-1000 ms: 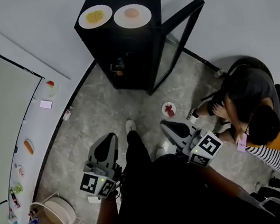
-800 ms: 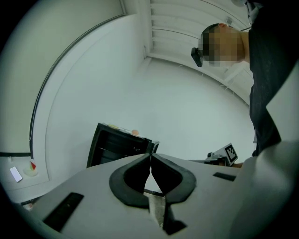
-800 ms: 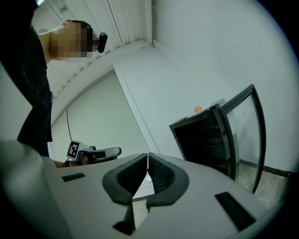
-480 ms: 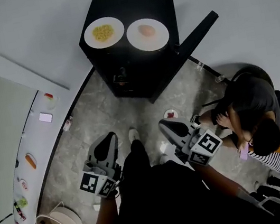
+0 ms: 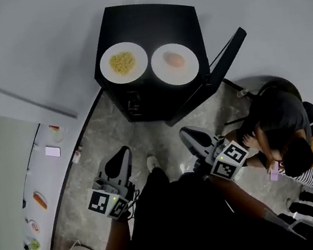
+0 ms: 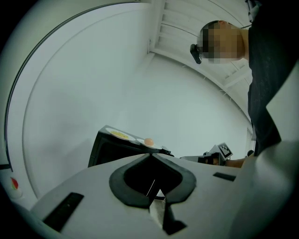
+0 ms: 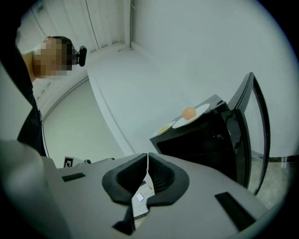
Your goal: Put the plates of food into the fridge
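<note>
Head view: the left gripper and right gripper are carried level toward a black fridge whose door stands open to the right. The plate of yellow food and the plate with an orange lump sit side by side on the fridge's top, not yet inside. A seated person huddles on the floor just right of the door. The approach looks best finished by opening each gripper before it reaches a rim, taking the near edge of the plate that lines up with it, and keeping the plate flat so the lump cannot roll, while steering clear of the door and the person. Left gripper view: the fingers are clenched on nothing, and both plates show beyond them on the fridge top. Right gripper view: the fingers are likewise pressed together and empty, with the fridge's dark interior and open door ahead. Against the earlier head view, the fridge and plates sit lower and larger in frame, the desk at left has slid toward the edge, and the small plate on the floor no longer shows.
</note>
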`<state>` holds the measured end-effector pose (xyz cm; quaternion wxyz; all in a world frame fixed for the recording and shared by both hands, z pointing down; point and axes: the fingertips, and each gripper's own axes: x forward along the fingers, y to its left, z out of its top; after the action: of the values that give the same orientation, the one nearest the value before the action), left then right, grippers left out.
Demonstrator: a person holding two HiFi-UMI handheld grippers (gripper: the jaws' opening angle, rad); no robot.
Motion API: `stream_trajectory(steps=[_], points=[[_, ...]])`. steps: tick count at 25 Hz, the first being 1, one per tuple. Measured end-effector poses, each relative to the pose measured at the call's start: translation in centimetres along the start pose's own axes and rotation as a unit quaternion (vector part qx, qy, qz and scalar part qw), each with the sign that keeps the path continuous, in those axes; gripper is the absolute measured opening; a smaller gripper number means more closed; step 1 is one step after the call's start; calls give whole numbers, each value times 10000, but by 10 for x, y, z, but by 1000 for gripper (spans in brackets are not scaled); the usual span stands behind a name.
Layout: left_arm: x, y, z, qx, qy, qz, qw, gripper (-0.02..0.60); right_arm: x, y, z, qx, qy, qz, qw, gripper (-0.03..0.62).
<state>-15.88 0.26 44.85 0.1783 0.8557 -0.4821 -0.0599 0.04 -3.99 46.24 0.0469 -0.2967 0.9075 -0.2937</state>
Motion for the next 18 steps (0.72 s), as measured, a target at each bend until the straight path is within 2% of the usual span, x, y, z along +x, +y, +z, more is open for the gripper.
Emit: stream_trajectory(steps=[6,9,15,18], points=[[22,17,18,36,-53,-159,9999,31,24,-22,28,972,-634,-34,9932,29],[32,17,22,66,16,-189,9998,32,30,-36,39,1485,-846,-35,9853,29],[47,16,24,22,82,-114,9999,32,38,-57,49,2190,-1146,35,9690,38],[56,13,26,53,138,-130,9998,32,42,-67,56,2525,-1319,81,9585,84]])
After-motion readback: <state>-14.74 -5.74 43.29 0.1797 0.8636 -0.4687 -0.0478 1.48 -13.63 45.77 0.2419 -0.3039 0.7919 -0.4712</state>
